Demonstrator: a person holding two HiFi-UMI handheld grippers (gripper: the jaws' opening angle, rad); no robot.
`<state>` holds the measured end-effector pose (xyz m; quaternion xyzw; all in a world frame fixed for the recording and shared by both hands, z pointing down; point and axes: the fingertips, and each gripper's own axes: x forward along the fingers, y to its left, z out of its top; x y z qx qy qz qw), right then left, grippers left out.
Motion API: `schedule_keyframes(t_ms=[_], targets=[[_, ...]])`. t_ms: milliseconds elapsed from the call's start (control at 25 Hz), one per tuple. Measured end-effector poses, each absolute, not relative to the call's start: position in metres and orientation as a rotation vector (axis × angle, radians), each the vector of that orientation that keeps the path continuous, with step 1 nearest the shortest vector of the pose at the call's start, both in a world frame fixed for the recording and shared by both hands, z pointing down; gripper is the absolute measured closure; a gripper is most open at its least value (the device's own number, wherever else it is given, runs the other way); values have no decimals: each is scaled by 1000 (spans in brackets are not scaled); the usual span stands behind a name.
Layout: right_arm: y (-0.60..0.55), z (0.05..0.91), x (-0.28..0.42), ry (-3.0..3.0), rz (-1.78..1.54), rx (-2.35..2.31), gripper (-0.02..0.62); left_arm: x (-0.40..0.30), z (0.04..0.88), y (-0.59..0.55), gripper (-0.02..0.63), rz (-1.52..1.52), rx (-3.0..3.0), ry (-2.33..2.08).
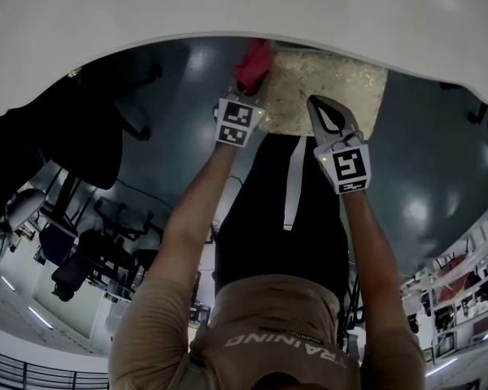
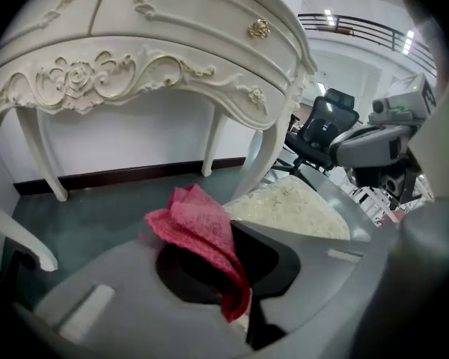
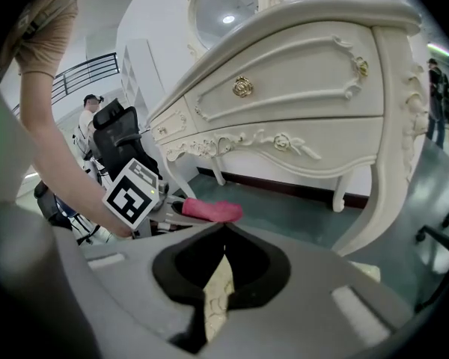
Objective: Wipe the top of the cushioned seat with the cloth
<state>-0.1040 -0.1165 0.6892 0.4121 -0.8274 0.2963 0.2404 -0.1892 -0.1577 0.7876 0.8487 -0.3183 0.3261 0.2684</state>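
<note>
Both my arms reach straight forward and down, forearms almost parallel. My left gripper (image 1: 249, 94) is clamped on the red cloth (image 2: 202, 230), which bunches up out of the closed jaws and pokes ahead of their tips. The cushioned seat (image 1: 329, 88) lies just right of that claw, with the cloth at its left edge. My right gripper (image 3: 223, 229) hangs over the seat, jaws together on nothing. The white dressing table (image 3: 299, 88) stands ahead of both claws.

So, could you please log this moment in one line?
left gripper shut on cloth | right gripper shut, empty | cloth at seat edge
</note>
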Motion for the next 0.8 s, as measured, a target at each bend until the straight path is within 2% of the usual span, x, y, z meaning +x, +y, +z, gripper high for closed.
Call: schedule_keyframes(t_ms=[480,800], targets=[[-106,684,-86,-2272,815,1114,594,-158,794,-153,568,975,2322,-813],[-97,688,-40,-2264,822,1150,594,-132,797,-152,568,989,2304,-850]])
